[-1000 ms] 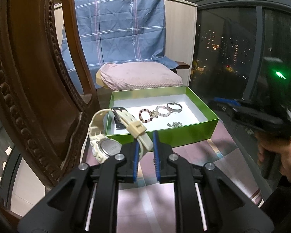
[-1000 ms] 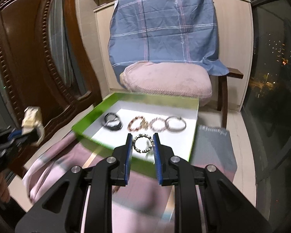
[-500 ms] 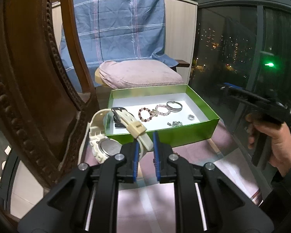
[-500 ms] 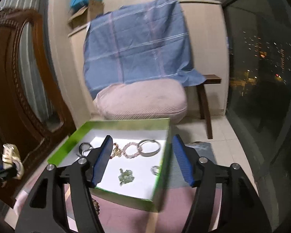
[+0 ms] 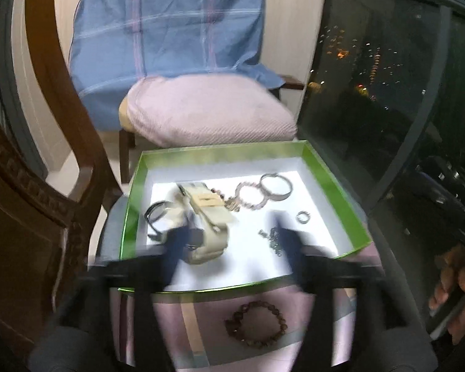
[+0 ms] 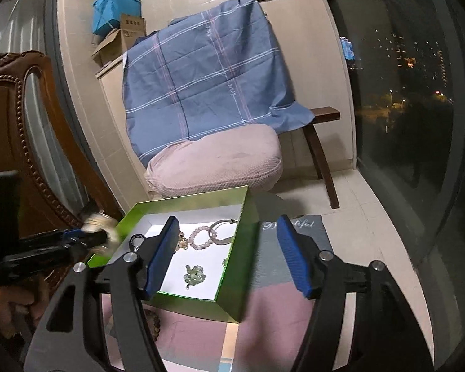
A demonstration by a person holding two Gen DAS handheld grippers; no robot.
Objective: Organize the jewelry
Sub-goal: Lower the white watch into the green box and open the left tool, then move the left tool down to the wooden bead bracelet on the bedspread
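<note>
Moved: the left gripper [image 5: 229,241] came in over the green box [image 5: 334,183] since a second back; its jaws had just been opening, and the cream watch [image 5: 207,217] sat between them, seemingly let go.
Right gripper [image 6: 229,257]: spread wide since then too, nothing in it, hovering at the box's near corner.
Done: watch, pale bead bracelets [image 5: 251,193], bangle [image 5: 276,183], ring [image 5: 303,217] and green charm [image 6: 193,274] lay inside the box.
Left: one brown bead bracelet [image 5: 257,325] on the pink cloth [image 5: 207,325] just in front of the box.
In the way: the carved chair [image 6: 15,136] crowded the box's left side.
</note>
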